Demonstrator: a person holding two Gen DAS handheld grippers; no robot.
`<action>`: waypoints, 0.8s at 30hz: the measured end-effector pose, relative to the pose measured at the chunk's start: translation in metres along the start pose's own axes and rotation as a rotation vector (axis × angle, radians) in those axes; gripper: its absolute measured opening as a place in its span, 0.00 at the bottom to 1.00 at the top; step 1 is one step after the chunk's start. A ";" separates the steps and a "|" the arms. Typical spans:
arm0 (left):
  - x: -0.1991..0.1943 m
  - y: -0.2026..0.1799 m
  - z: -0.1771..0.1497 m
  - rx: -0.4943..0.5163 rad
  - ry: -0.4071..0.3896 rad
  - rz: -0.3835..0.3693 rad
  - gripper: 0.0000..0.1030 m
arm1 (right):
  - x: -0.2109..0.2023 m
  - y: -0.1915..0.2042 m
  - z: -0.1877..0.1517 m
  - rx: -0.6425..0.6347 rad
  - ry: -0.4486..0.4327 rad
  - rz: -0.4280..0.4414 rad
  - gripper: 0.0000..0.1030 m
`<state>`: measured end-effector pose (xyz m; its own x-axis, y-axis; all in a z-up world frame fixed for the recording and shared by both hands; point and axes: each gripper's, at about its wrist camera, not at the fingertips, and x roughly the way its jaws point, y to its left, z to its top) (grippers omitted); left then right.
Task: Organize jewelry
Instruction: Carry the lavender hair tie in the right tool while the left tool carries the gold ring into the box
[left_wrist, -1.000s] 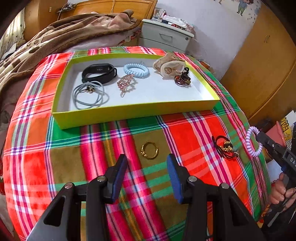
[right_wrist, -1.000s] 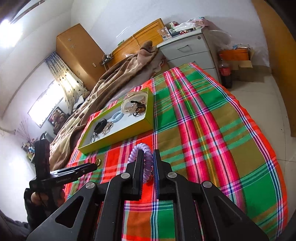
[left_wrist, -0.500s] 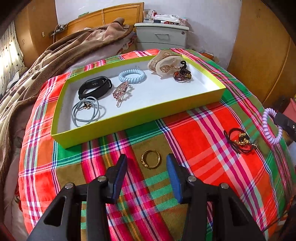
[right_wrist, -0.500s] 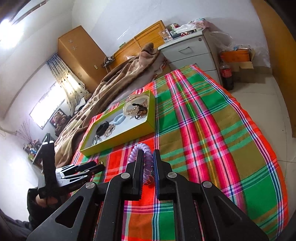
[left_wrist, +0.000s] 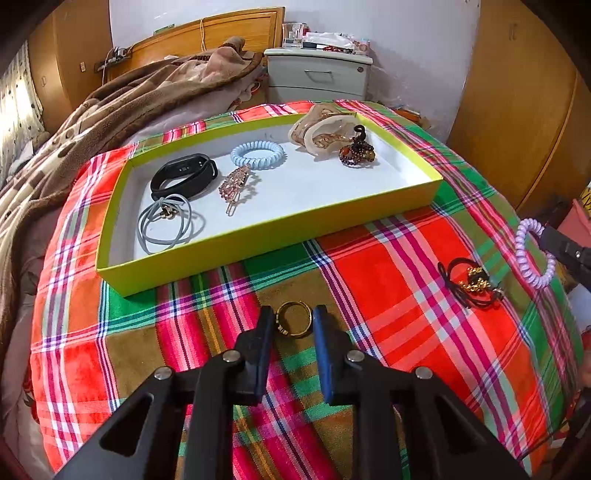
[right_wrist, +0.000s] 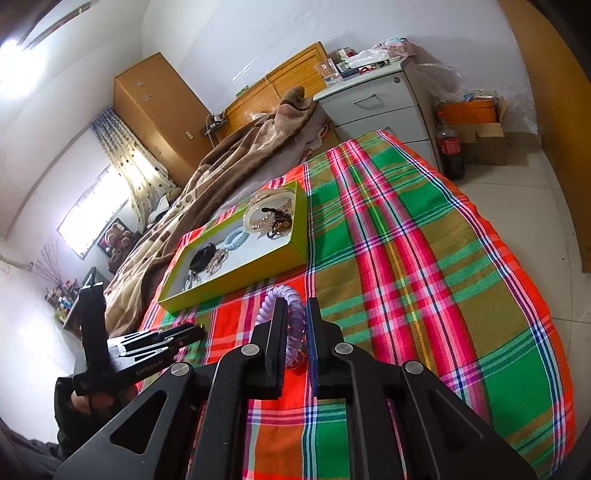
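A yellow-green tray (left_wrist: 280, 225) on the plaid cloth holds a black band (left_wrist: 183, 176), a blue coil tie (left_wrist: 258, 154), a jewelled clip (left_wrist: 236, 186), a grey cord loop (left_wrist: 166, 223) and other pieces. My left gripper (left_wrist: 293, 325) is open, its fingertips on either side of a gold ring (left_wrist: 293, 320) on the cloth. My right gripper (right_wrist: 295, 317) is shut on a purple coil hair tie (right_wrist: 284, 306), held above the cloth; the tie also shows in the left wrist view (left_wrist: 532, 253). A black and gold hair tie (left_wrist: 471, 282) lies near it.
The plaid cloth (right_wrist: 424, 258) covers a bed that drops off at the right and near edges. A brown blanket (left_wrist: 92, 122) lies behind the tray. A grey nightstand (left_wrist: 317, 75) and wooden wardrobes stand beyond. A cola bottle (right_wrist: 450, 151) stands on the floor.
My left gripper has moved forward and down, so the gold ring now lies between its fingertips. The right gripper still holds the purple tie and has barely shifted.
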<state>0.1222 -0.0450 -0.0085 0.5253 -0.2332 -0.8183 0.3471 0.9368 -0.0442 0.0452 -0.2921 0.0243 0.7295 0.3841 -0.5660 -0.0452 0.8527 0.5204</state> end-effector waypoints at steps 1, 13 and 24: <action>0.000 0.001 0.000 -0.008 -0.001 -0.007 0.22 | 0.000 0.001 0.000 -0.001 -0.001 -0.001 0.10; -0.012 0.003 0.002 -0.010 -0.028 -0.025 0.22 | 0.000 0.010 0.006 -0.018 -0.010 0.004 0.10; -0.029 0.007 0.031 -0.010 -0.091 -0.032 0.22 | 0.022 0.041 0.034 -0.100 -0.020 -0.006 0.10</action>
<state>0.1335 -0.0399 0.0327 0.5822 -0.2856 -0.7612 0.3578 0.9307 -0.0756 0.0822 -0.2610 0.0548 0.7434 0.3722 -0.5557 -0.1079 0.8867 0.4496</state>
